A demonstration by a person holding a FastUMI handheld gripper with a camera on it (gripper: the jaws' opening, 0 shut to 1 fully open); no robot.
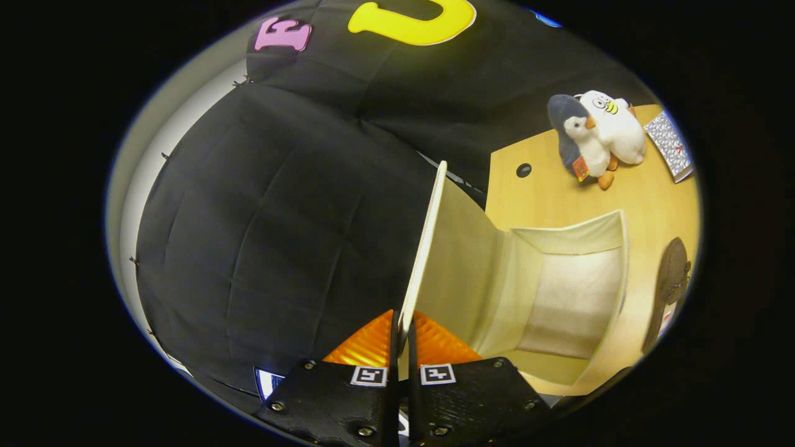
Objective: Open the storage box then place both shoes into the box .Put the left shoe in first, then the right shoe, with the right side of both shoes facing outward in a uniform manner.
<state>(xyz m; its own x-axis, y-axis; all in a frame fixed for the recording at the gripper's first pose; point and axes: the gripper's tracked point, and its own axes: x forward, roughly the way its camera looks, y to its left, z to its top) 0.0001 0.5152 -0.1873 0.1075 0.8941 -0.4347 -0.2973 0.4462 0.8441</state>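
Cream fabric storage box [559, 298], lid raised, on a light wooden table [646, 186].
Box stands open just ahead of the gripper [402, 338], its inside bare; the cream lid panel [425, 248] is upright, its edge pinched between both closed fingers. Beyond the box: two plush toys, a grey-and-white penguin [581, 139] touching a white one [615, 127]; patterned card [669, 146] beside them; small dark hole [523, 170] in the tabletop.

storage box [577, 292]: cream, open, empty | lid [425, 248]: raised, pinched by gripper [402, 326]
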